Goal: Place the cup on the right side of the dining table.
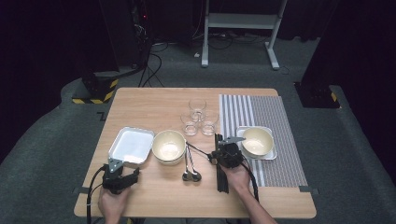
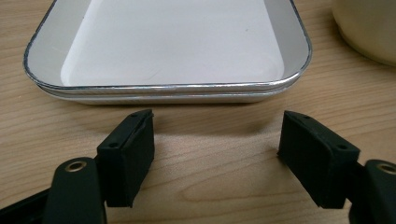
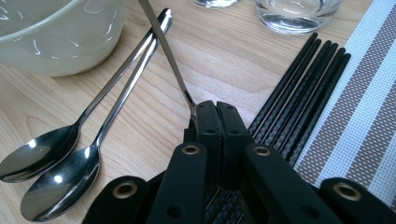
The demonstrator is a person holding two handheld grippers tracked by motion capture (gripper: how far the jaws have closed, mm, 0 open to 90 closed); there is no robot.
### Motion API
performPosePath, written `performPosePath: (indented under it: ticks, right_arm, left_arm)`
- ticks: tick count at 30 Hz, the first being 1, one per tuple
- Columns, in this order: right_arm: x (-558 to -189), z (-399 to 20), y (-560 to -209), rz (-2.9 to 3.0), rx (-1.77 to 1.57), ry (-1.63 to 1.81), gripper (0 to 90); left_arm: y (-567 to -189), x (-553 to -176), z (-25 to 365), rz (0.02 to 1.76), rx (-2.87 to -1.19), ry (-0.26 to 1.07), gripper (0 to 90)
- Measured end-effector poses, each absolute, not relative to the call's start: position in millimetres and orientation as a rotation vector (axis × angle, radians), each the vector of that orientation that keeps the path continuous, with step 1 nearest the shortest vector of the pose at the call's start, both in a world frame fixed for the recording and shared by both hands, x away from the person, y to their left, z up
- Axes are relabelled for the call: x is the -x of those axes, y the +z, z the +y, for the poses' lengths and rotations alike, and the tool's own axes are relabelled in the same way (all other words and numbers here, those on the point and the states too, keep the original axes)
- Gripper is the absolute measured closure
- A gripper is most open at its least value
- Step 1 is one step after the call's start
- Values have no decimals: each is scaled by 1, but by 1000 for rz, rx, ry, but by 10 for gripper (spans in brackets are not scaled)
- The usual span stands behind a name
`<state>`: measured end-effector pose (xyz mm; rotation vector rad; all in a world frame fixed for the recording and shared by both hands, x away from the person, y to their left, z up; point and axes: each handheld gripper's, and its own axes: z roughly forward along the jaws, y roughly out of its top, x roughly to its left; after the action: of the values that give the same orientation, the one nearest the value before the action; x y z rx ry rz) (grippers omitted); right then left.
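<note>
**A:** What is on the far left of the wooden table [image 1: 140, 100]?

**B:** The left gripper [image 1: 115, 164]. A hand holds it near the front edge. Its jaws stand wide apart and nothing is between them. Just past the jaws sits a white tray [image 2: 168, 42] with a shiny rim. The jaws do not touch it.

**A:** And next to the tray?

**B:** A cream bowl [image 1: 169, 146], just beside the tray. Then two spoons [image 3: 60, 163] lie side by side on the wood, with their round ends toward the person.

**A:** What does the right gripper [image 3: 215, 116] do?

**B:** Its jaws are squeezed tight on the thin metal handle of a third spoon [image 3: 166, 51]. That handle sticks up at a slant, over the two spoons that lie flat. I cannot see its round end.

**A:** What is right of that?

**B:** Black chopsticks [image 3: 299, 93] lie in a bunch beside the gripper, at the edge of a striped mat [image 1: 273, 114]. Three clear glasses [image 1: 198, 119] stand close together farther back. On the mat a second cream bowl [image 1: 257, 141] sits in a small tray [image 1: 272, 154]
</note>
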<state>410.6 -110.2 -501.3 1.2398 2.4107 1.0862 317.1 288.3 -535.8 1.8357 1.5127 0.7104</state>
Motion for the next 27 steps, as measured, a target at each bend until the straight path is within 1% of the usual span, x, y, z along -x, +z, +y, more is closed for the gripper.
performPosePath:
  ticks: [27]
  right_arm:
    - [-406, -122, -496, 2389, -1220, 1104, 896]
  left_arm:
    - [-536, -317, 288, 1513, -1837, 712, 269]
